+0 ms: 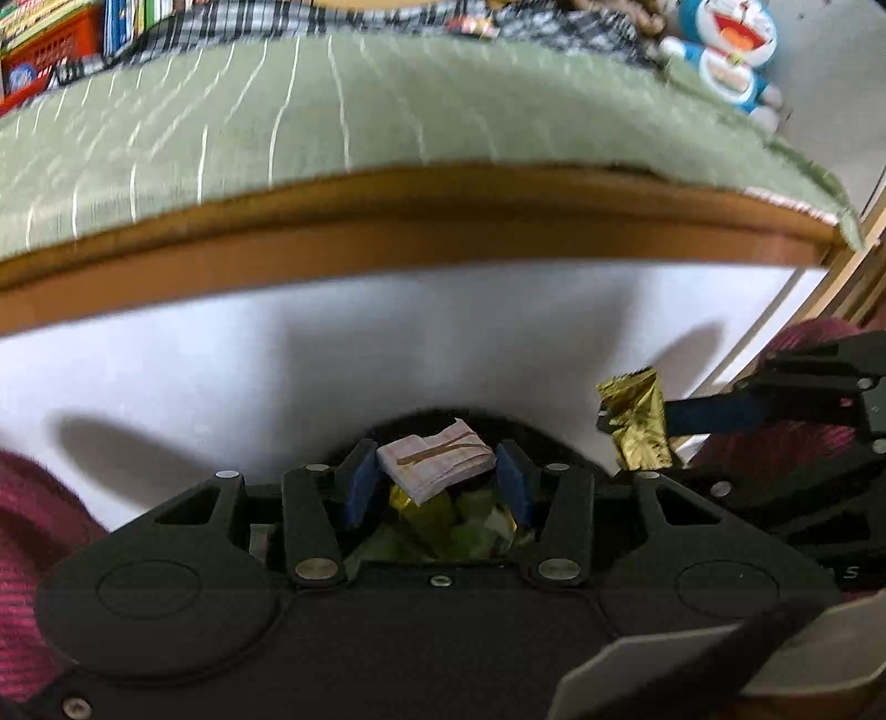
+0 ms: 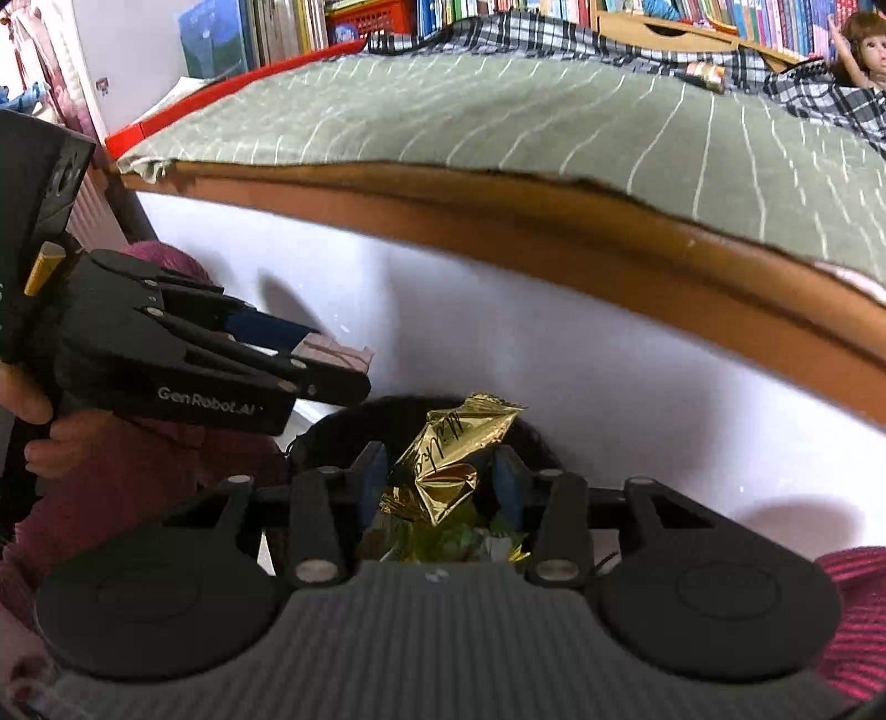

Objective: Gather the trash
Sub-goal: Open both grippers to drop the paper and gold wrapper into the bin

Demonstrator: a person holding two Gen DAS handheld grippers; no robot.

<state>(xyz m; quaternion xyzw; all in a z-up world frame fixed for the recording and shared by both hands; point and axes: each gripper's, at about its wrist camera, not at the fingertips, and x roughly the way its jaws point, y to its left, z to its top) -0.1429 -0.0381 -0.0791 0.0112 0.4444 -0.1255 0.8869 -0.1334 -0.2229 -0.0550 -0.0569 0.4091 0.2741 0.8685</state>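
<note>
The bed point(image 1: 387, 111) fills the upper half of both views, its green striped cover point(image 2: 554, 127) hanging a little over the wooden side rail point(image 1: 421, 221), with the white panel point(image 1: 277, 354) below it. I am working low beside that panel, because the dark round bin point(image 2: 531, 437) sits here and both my tools are gathered over its mouth.

My left gripper point(image 1: 437, 476) is clamped on a folded pink-and-white paper wad point(image 1: 434, 462) — the blue pads point(image 1: 360, 487) press its two ends, so it sits level between them, directly above the bin. Below it I can see green and gold scraps point(image 1: 443, 526) already lying inside, which I take as a sign the collecting is well along.

My right gripper point(image 2: 440, 479) is pinched on a crumpled gold foil wrapper point(image 2: 454, 454), which sticks up past the fingertips; from the left camera the same wrapper hangs just beside the bin's edge. I hold both pieces over the opening so that letting go should drop them straight in rather than onto the floor.

The foil is light and springy, so I judge it could cling to a pad or flutter aside. One more small wrapper point(image 2: 706, 75) lies far up on the cover near the checked cloth point(image 2: 554, 39) — probably the next thing to fetch.
</note>
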